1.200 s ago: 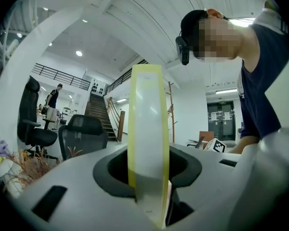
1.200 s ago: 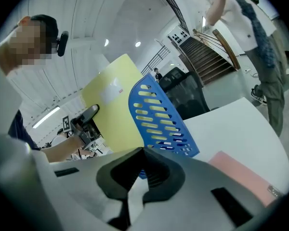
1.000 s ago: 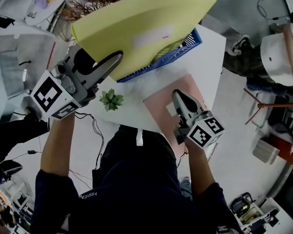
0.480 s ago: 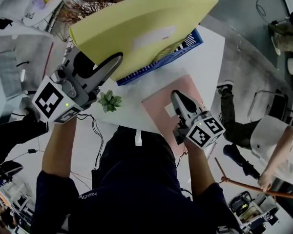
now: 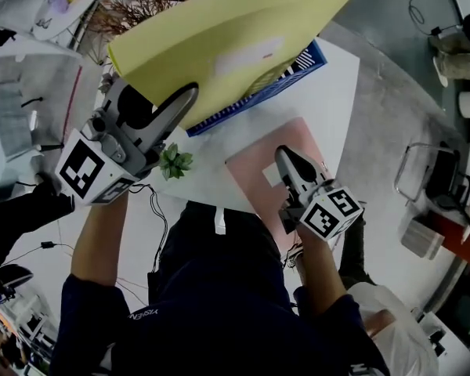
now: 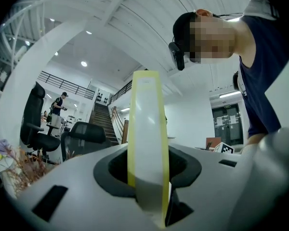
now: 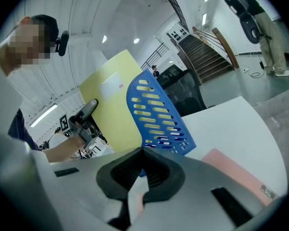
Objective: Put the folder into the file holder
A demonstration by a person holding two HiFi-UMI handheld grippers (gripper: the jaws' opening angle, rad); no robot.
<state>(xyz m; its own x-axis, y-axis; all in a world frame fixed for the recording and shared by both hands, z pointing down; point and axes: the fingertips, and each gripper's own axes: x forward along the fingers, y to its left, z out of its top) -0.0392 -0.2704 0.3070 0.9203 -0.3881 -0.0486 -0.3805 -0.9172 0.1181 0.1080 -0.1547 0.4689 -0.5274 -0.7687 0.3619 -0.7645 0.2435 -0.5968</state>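
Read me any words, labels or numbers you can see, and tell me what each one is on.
No text can be read for sure.
Yellow folder: white label with a red mark, too blurred.
Shirt: white print, too small.
Marker cubes: square patterns only, no words.

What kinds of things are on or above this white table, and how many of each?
Folders: 2 (yellow folder, pink folder)
File holders: 1 (blue file holder)
Plants: 1 (small green plant)
Total: 4
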